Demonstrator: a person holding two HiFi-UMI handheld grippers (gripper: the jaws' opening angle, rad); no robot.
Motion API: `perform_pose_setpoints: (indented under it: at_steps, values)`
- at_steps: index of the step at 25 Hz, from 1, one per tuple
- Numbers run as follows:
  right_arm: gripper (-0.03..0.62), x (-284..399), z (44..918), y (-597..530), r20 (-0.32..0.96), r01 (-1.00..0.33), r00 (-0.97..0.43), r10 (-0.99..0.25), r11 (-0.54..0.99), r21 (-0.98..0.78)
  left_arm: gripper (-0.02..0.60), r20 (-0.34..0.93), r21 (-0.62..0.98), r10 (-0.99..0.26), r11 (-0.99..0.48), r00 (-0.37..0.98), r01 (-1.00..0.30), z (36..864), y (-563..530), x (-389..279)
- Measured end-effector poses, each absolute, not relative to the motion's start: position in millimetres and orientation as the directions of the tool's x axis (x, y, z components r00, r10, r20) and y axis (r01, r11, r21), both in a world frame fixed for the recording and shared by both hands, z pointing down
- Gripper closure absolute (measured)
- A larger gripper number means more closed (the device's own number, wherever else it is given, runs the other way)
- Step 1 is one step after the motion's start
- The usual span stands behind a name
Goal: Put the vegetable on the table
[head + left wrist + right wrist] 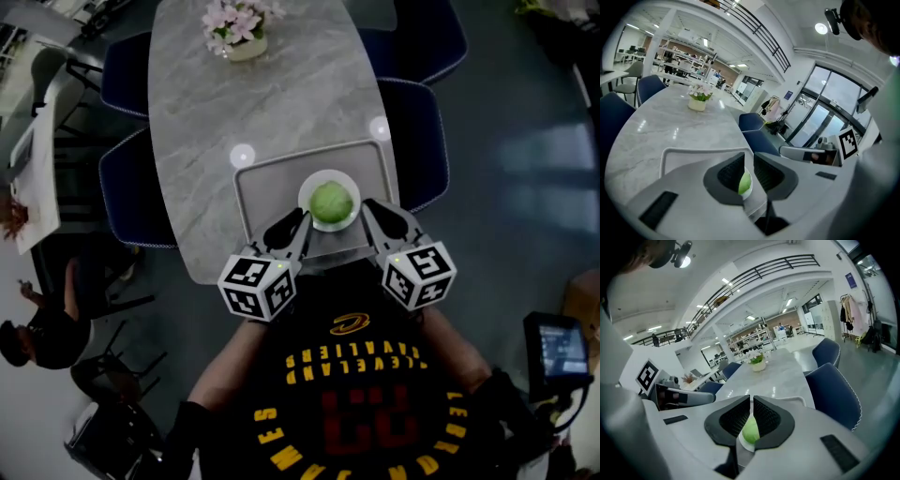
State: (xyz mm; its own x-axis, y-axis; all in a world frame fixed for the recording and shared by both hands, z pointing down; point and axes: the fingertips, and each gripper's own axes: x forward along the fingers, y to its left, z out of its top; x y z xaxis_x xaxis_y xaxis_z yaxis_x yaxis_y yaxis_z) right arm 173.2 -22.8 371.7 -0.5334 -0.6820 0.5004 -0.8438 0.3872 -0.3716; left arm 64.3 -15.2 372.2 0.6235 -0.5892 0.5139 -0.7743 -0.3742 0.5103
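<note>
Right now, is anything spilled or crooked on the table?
Nothing stands out. The green vegetable sits on its plate in the tray, the tray lies flat on the table, and the flower pot stands upright.

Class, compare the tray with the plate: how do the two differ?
The tray is grey and rectangular with rounded corners; the plate is white and round. The tray is far larger and carries the plate, while the plate holds only the green vegetable. Both are shallow.
</note>
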Motion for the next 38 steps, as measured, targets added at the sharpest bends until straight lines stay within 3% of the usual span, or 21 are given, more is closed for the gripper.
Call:
perform_pose_setpoints:
  at_steps: [1, 3, 11, 21, 38]
  values:
    - [0.586, 174, 374, -25, 0.503, -0.839, -0.542, -0.673, 0.395, -0.374, 0.532, 0.524, 0.509, -0.596, -0.354, 0.609, -0.785, 374, -16, 63]
    - [0.508, 177, 379, -30, 0.510, -0.829, -0.557, -0.656, 0.405, -0.385, 0.532, 0.539, 0.506, -0.604, -0.324, 0.587, -0.799, 378, -19, 63]
    - [0.510, 181, 423, -32, 0.588, -0.802, -0.596, -0.546, 0.376, -0.464, 0.532, 0.651, 0.512, -0.543, -0.203, 0.531, -0.835, 432, -13, 51]
    - [0.510, 190, 486, -35, 0.702, -0.857, -0.515, -0.493, 0.307, -0.413, 0.532, 0.745, 0.519, -0.419, -0.127, 0.520, -0.845, 501, -10, 39]
    - [0.510, 193, 565, -32, 0.811, -0.885, -0.465, -0.354, 0.168, -0.434, 0.532, 0.791, 0.553, -0.268, -0.070, 0.550, -0.830, 558, -14, 43]
